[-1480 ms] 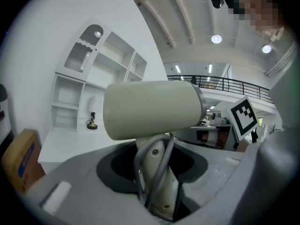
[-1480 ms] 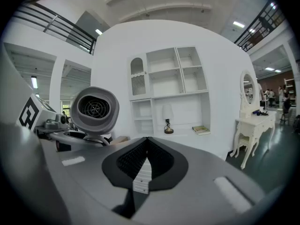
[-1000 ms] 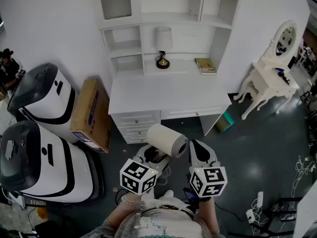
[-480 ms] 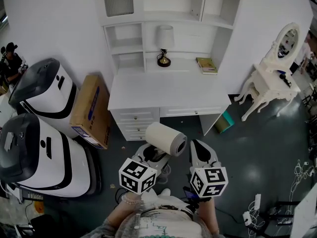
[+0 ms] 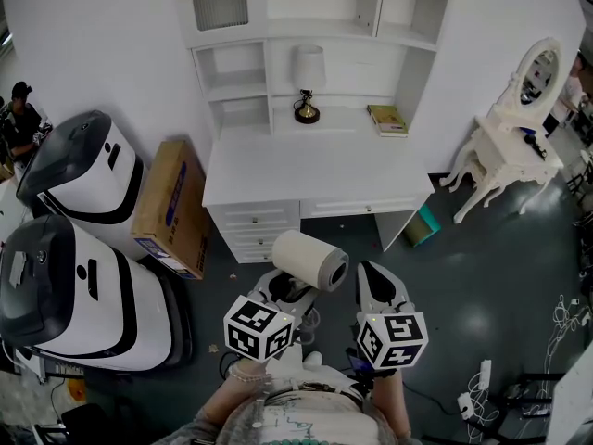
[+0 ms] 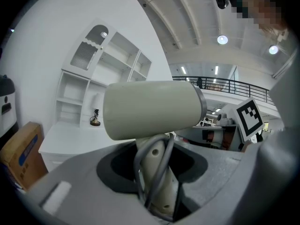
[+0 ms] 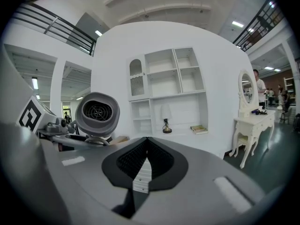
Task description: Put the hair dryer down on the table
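The left gripper (image 6: 154, 172) has its jaws clamped on the handle of the hair dryer (image 6: 150, 109), with the grey cord looped up along the handle inside the grip. The barrel rides above the jaws, lying crosswise, so the dryer is carried in the air, well short of the white worktop (image 5: 315, 170). The right gripper (image 7: 140, 168) has its jaws pressed together on nothing and hangs alongside, probably just keeping clear. The worktop's front is bare, which looks a good landing spot; a lamp (image 5: 307, 82) and a book (image 5: 385, 121) stand far back. A cardboard box (image 5: 170, 209) and 2 white machines (image 5: 69, 179) sit to the left and a dressing table (image 5: 505, 146) to the right; none blocks the approach.
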### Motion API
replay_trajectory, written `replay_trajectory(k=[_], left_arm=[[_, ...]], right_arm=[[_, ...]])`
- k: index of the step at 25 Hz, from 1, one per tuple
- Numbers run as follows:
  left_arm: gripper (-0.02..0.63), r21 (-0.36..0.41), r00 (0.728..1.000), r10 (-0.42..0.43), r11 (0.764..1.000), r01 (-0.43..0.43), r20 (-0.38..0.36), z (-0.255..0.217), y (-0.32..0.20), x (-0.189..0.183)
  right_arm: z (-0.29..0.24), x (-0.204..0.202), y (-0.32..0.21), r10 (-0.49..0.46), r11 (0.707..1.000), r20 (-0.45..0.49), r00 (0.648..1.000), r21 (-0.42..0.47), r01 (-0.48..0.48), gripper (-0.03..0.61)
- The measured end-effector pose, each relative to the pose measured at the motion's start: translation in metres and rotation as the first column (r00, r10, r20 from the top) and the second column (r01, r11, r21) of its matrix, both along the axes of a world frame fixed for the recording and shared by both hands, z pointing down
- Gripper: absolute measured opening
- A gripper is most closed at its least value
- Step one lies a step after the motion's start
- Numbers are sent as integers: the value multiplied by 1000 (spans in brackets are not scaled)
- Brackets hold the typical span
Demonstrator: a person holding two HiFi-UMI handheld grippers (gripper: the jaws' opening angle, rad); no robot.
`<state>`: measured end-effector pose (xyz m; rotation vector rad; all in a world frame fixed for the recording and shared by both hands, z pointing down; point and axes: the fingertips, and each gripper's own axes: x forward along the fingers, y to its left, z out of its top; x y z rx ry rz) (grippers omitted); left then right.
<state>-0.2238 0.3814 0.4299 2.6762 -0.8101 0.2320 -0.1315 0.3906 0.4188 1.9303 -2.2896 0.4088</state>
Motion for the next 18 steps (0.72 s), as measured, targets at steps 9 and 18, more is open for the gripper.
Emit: replay_trajectory(k=[9,18], left_arm=[[186,-21,999,52,998,-52,-7,2,-32,10],[186,-29,996,84,996,-85,-24,1,-81,16]], right_arm=[[-1,4,-31,31,999,-5,999,-7,-31,29],[0,7,-80,50,999,-15,999,-14,-50,28]])
